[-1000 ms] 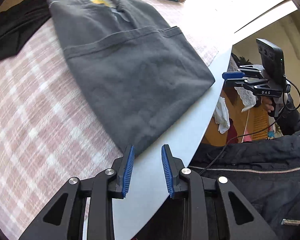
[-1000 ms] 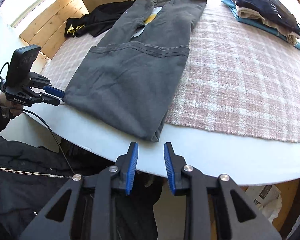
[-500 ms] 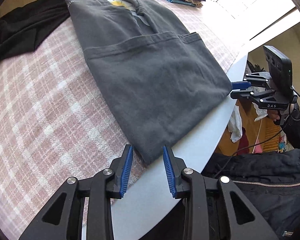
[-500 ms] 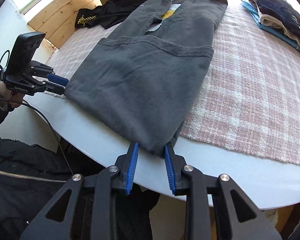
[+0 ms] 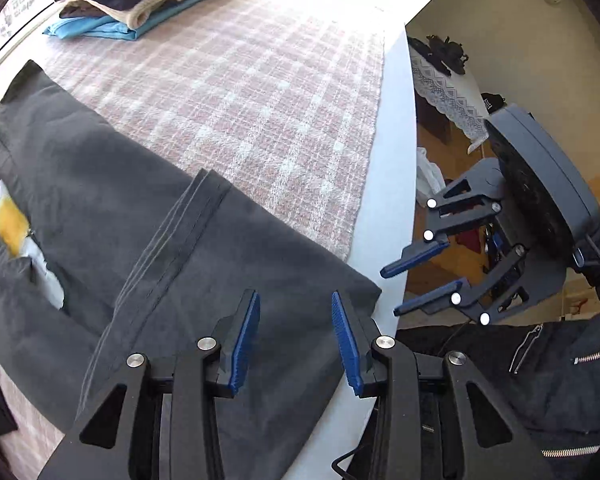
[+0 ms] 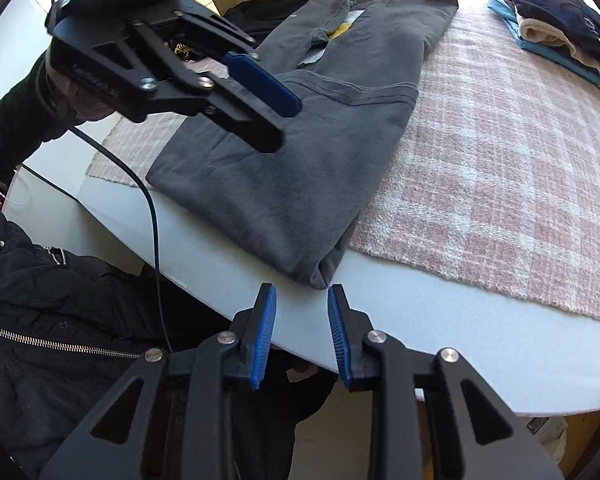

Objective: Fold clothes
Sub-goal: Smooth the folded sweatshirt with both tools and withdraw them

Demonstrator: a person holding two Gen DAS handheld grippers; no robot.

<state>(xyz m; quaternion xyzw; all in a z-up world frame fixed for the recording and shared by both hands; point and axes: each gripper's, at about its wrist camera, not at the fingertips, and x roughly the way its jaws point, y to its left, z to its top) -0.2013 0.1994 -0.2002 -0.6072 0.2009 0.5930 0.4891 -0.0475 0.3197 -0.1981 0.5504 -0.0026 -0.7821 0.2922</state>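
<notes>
A dark grey garment (image 5: 172, 264) lies folded lengthwise on the plaid cloth, its near end over the white table edge. A white and yellow patch (image 5: 16, 232) shows at its fold. My left gripper (image 5: 295, 300) hovers over the garment's near end, jaws opening, pads clear of the fabric. In the right wrist view the left gripper (image 6: 284, 120) hangs above the grey garment (image 6: 320, 160). My right gripper (image 6: 300, 292) is open just short of the garment's near corner, which points at the gap. The right gripper (image 5: 388, 292) sits beside that corner, off the table edge.
A stack of folded clothes (image 5: 140, 0) (image 6: 560, 20) sits at the far side of the pink plaid cloth (image 5: 260, 100). A black garment (image 6: 260, 12) lies beyond the grey one. The white table rim (image 6: 420, 320) curves in front of a person's black zipped jacket (image 6: 60, 320).
My left gripper has swung across the garment's near end toward the right gripper, rolled, and spread its jaws wider. The right gripper has hardly moved and stays by the corner.
</notes>
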